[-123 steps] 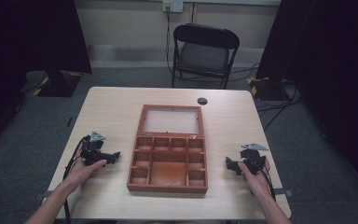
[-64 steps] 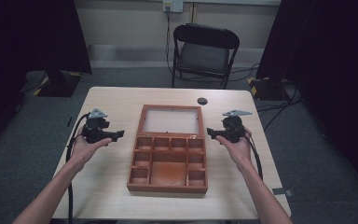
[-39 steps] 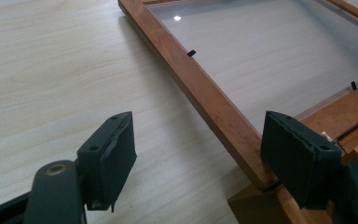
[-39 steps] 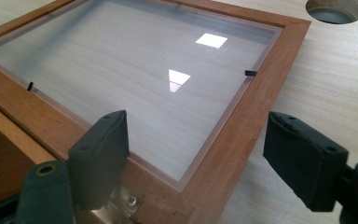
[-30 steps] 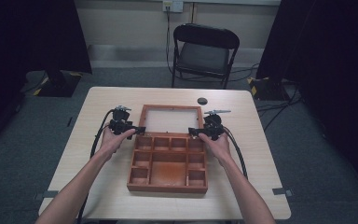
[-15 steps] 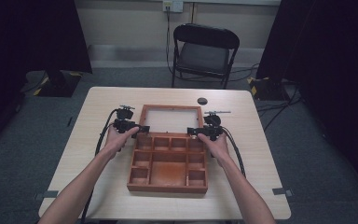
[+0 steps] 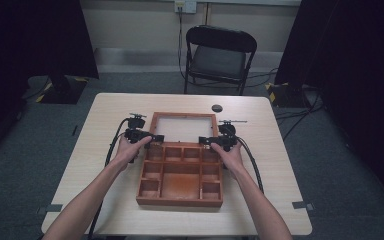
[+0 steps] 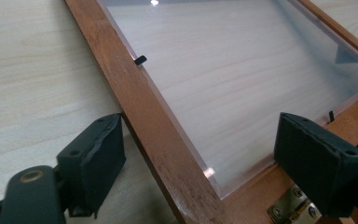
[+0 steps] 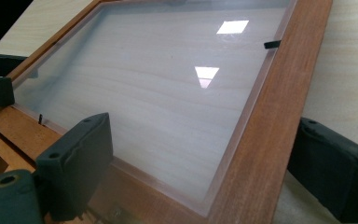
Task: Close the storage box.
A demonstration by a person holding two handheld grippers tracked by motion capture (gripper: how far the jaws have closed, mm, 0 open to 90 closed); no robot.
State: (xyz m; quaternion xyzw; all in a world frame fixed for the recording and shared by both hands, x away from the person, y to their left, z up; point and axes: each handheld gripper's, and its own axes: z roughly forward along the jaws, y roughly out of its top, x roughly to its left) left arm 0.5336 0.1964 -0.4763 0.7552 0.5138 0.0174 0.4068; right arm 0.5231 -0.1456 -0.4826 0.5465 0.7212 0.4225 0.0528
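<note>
Worktop (image 7: 105, 150): pale wood, carrying the box (image 7: 180, 186).
Chair (image 7: 219, 55): beyond the box, on grey carpet.
Left tongs (image 7: 156, 138): released, just opening, astride the lid (image 7: 184, 127) frame.
Right tongs (image 7: 203, 141): likewise.

Desk (image 7: 105, 165) is wide open on both sides of the wooden box (image 7: 180, 197), so there's plenty of room to pull away. Only thing out back is a small black disc (image 7: 217, 108) past the lid (image 7: 184, 116).

1. Even overhead light brightens the pale wooden bench (image 7: 260, 150); dark surroundings.
2. White glare patches on the clear glazed panel of the brown wooden lid (image 9: 205, 74).
3. Near black tool pads (image 8: 93, 158) look soft.
</note>
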